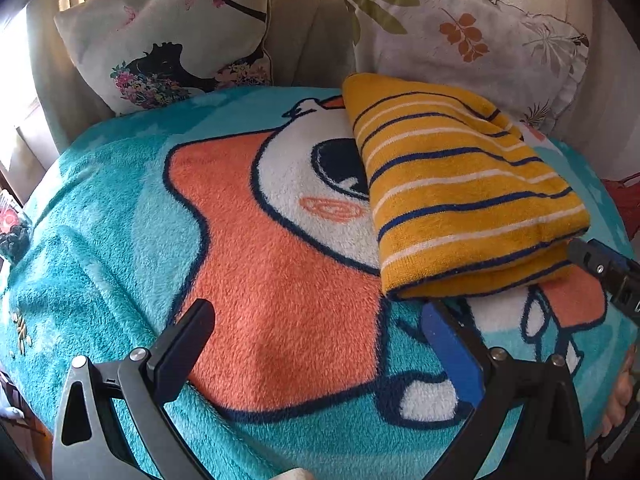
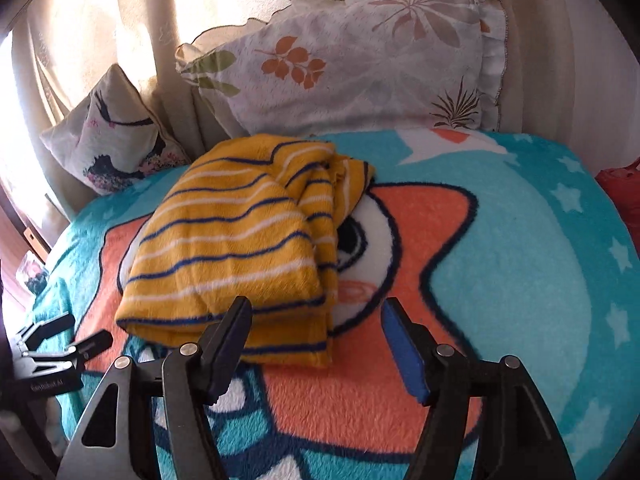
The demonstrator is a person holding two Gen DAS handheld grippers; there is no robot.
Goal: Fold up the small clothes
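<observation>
Garment (image 2: 232, 248), folded, lies lengthwise toward the blanket's (image 2: 520, 264) far edge, just beyond the right gripper (image 2: 316, 344), whose jaws gape empty.

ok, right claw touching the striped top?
Cannot tell. Right wrist view: the open right claw overlaps the top at its near edge; no clear contact or gap.

Folded garment (image 2: 236, 248) lying on the blanket (image 2: 500, 264), two pillows (image 2: 340, 76) (image 2: 108, 140) leaning behind it, left gripper (image 2: 68, 340) to its left, right gripper (image 2: 316, 340) before its near edge, both sets of fingers spread above the blanket.
</observation>
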